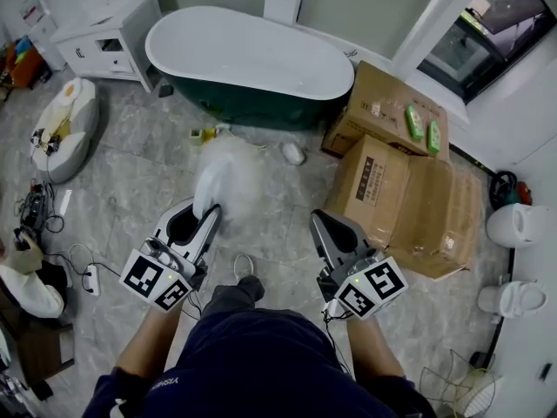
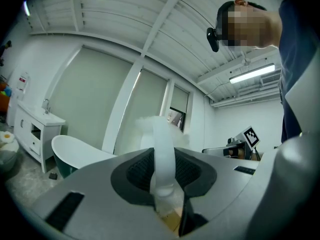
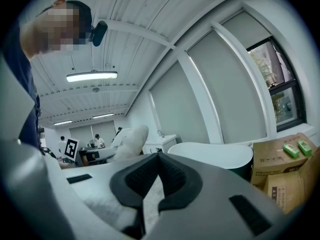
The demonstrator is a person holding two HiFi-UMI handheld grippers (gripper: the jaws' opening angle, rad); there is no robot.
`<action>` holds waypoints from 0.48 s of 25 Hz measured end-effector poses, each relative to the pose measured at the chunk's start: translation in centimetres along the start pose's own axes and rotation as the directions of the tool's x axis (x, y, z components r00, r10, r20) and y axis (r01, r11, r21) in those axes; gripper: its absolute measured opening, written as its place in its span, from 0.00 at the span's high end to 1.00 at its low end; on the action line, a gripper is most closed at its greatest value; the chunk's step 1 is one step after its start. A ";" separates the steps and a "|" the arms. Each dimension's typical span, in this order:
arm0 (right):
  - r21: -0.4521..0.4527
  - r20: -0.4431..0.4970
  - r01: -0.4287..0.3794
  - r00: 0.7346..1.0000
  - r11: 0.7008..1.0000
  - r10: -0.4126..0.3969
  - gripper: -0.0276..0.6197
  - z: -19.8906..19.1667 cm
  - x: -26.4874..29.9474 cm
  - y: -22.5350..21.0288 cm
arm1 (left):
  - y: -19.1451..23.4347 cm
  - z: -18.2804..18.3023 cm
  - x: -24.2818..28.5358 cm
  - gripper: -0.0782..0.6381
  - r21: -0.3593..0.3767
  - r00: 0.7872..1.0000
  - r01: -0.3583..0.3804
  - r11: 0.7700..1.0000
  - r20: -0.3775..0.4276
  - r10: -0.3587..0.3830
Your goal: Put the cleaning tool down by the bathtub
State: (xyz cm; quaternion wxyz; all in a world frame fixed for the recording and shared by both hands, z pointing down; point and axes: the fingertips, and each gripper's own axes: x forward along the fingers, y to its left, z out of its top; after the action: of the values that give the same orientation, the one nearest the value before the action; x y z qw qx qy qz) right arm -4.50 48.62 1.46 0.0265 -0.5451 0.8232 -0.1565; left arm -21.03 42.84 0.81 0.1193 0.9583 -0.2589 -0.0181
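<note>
The cleaning tool (image 1: 224,177) is a white fluffy duster on a white handle (image 2: 163,154). My left gripper (image 1: 205,216) is shut on that handle, and the fluffy head sticks out ahead of the jaws toward the bathtub (image 1: 252,55). The tub is white inside and dark green outside, and it stands a short way ahead across the floor. In the left gripper view the bathtub (image 2: 75,156) lies low at the left. My right gripper (image 1: 325,222) is level beside the left one, shut with nothing in it; its view shows the duster (image 3: 129,141) at the left and the bathtub (image 3: 215,155) ahead.
Stacked cardboard boxes (image 1: 405,181) with green bottles (image 1: 422,127) stand right of the tub. A white sink cabinet (image 1: 109,29) is at its left end. Small items (image 1: 293,152) lie on the floor by the tub. A person (image 1: 26,277) sits at far left. Toilets (image 1: 513,225) stand at right.
</note>
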 end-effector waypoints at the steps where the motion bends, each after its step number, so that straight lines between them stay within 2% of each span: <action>1: -0.002 0.002 0.003 1.000 1.000 -0.003 0.95 0.2 0.7 0.0 | 0.7 0.3 0.2 0.74 0.001 1.000 0.004 1.000 0.002 -0.004; 12: -0.002 0.016 0.031 0.999 1.000 -0.031 0.95 1.6 6.8 -1.3 | 7.1 1.9 2.3 0.74 -0.002 1.000 0.015 1.000 0.014 -0.015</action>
State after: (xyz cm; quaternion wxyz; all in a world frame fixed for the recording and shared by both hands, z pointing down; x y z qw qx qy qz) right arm -5.75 41.63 1.19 0.0300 -0.5592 0.8145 -0.1516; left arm -22.66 35.33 0.76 0.1183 0.9600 -0.2525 -0.0261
